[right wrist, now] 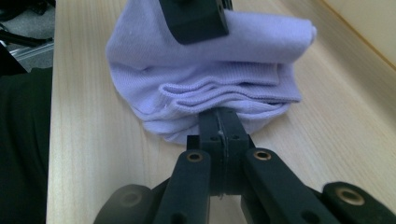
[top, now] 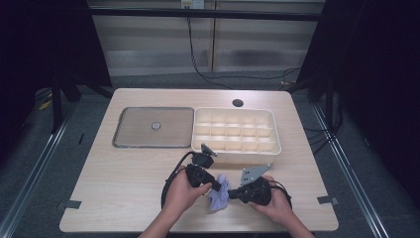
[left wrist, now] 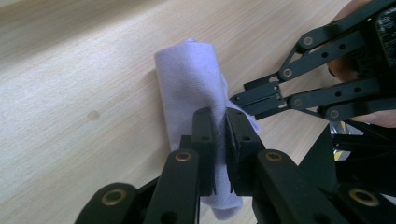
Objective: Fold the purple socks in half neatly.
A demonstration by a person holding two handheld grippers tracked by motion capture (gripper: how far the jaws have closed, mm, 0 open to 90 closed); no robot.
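Note:
A folded lavender sock (top: 219, 199) lies on the wooden table near its front edge, between the person's two hands. My left gripper (top: 217, 188) comes at it from the left and is shut on the fabric; in the left gripper view its jaws (left wrist: 220, 122) pinch a fold of the sock (left wrist: 191, 79). My right gripper (top: 230, 194) reaches in from the right and is shut on the sock's layered edge (right wrist: 210, 70), jaws pressed together (right wrist: 219, 116). The right gripper's tips (left wrist: 238, 100) meet the sock just beside the left jaws.
A cream box with several compartments (top: 274, 130) stands behind the hands, right of centre. A flat grey tray (top: 129, 130) with a small round knob lies to its left. A cable hole (top: 237, 103) sits near the table's far edge.

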